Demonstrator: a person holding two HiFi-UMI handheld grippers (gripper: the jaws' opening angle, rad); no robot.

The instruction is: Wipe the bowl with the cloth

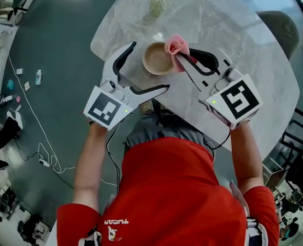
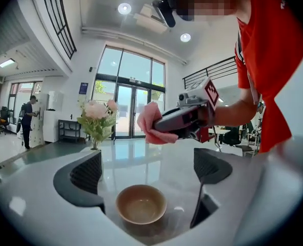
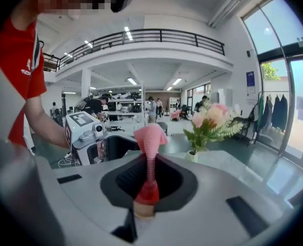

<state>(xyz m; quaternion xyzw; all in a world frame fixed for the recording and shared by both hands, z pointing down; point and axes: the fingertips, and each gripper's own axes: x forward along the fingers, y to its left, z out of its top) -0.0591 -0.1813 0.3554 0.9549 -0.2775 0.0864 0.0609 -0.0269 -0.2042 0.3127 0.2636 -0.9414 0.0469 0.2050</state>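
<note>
Marble table (image 1: 243, 50), bowl (image 1: 156, 59), cloth (image 1: 175, 45), flower vase (image 1: 157, 6), teal floor (image 1: 64, 35).

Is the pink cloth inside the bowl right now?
No, the pink cloth is pinched in the right gripper up in the air, and the bowl below it is empty.
</note>
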